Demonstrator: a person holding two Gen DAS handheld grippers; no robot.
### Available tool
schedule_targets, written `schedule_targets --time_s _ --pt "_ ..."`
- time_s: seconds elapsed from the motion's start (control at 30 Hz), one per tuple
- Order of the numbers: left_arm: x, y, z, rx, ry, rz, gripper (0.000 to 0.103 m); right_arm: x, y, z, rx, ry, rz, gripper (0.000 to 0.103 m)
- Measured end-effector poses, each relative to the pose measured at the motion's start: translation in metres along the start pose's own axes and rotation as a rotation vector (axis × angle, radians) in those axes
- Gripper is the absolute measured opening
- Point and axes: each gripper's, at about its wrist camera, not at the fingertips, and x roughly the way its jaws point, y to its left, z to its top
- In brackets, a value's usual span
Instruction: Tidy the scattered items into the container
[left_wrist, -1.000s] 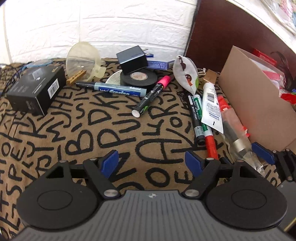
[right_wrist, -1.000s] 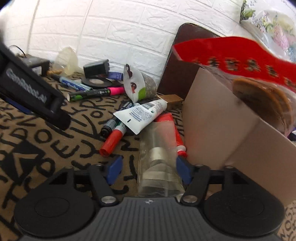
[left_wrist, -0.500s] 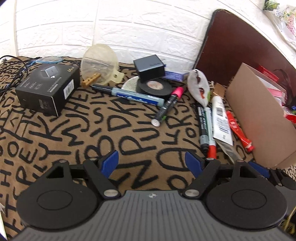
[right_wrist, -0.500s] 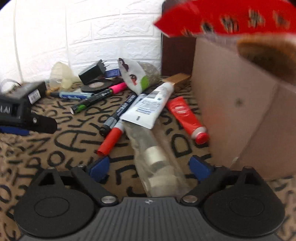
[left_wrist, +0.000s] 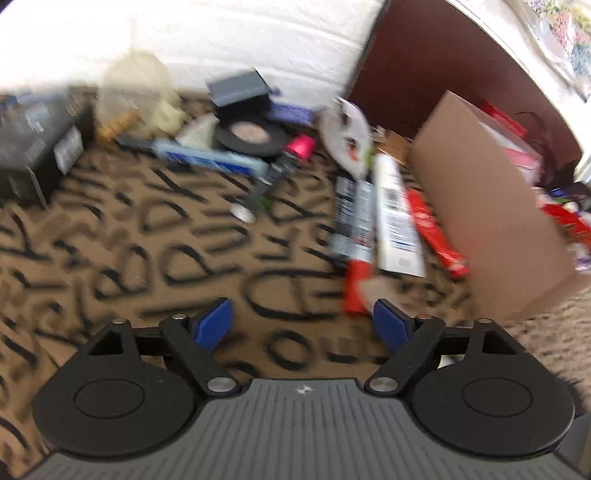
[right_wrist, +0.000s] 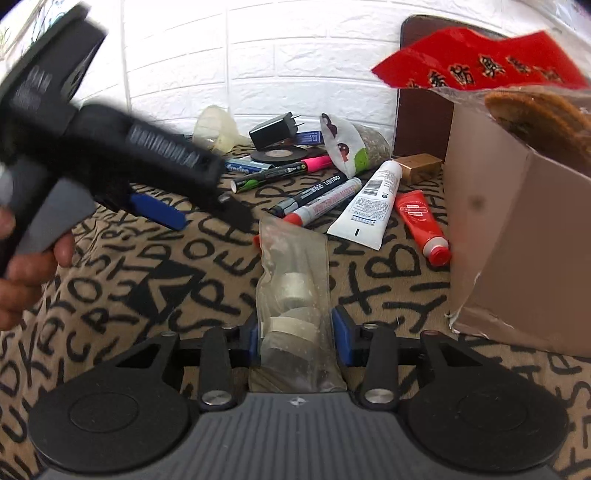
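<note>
My right gripper is shut on a clear plastic bag of metal discs, held just above the patterned cloth. The cardboard box stands to its right and shows in the left wrist view too. My left gripper is open and empty above the cloth; it appears in the right wrist view at the left. Markers, a white tube and a red tube lie ahead beside the box. The left wrist view is blurred.
At the back lie black tape, a charger, a funnel, a pink-capped marker and a seed pouch. A black box sits far left. A white brick wall and a brown board close the back.
My right gripper's fingers have closed on the bag of discs. My left gripper has swung right toward the markers and tubes, staying open.
</note>
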Motion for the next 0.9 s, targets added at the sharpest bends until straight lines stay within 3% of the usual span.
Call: schedule_targets --time_s 0.13,0.33,0.47,0.5,0.57,0.6,0.63,0.67,0.8,0.9 --pt "0.009 -0.008 0.003 -0.184 0.083 -0.083 0.103 0.0 -0.001 -0.002 0.004 -0.008 0.004 0.037" --pt "0.02 -0.03 0.006 -0.223 0.114 -0.01 0.103 0.0 -0.005 -0.003 0.004 -0.02 0.012 0.037" --pt "0.026 -0.035 0.006 -0.265 0.126 -0.077 0.101 -0.002 -0.001 -0.005 -0.024 -0.029 0.015 0.037" --pt "0.027 -0.036 0.004 -0.275 0.129 -0.104 0.095 -0.003 0.001 -0.005 -0.035 -0.03 0.018 0.037" --pt "0.03 -0.036 0.001 -0.277 0.144 -0.133 0.056 -0.007 0.006 -0.007 -0.061 -0.037 0.01 0.037" --pt "0.03 -0.034 -0.001 -0.271 0.143 -0.134 0.046 -0.009 0.007 -0.008 -0.075 -0.041 0.001 0.037" --pt "0.029 -0.032 -0.003 -0.269 0.144 -0.143 0.028 -0.011 0.006 -0.009 -0.079 -0.048 -0.007 0.037" --pt "0.029 -0.028 -0.005 -0.276 0.147 -0.157 0.022 -0.014 0.005 -0.009 -0.076 -0.056 -0.01 0.036" --pt "0.017 -0.016 -0.012 -0.299 0.138 -0.196 0.022 -0.021 0.01 -0.009 -0.1 -0.07 -0.005 0.034" --pt "-0.009 -0.02 -0.012 -0.267 0.082 -0.198 0.022 -0.032 0.019 -0.005 -0.139 -0.105 -0.011 0.033"
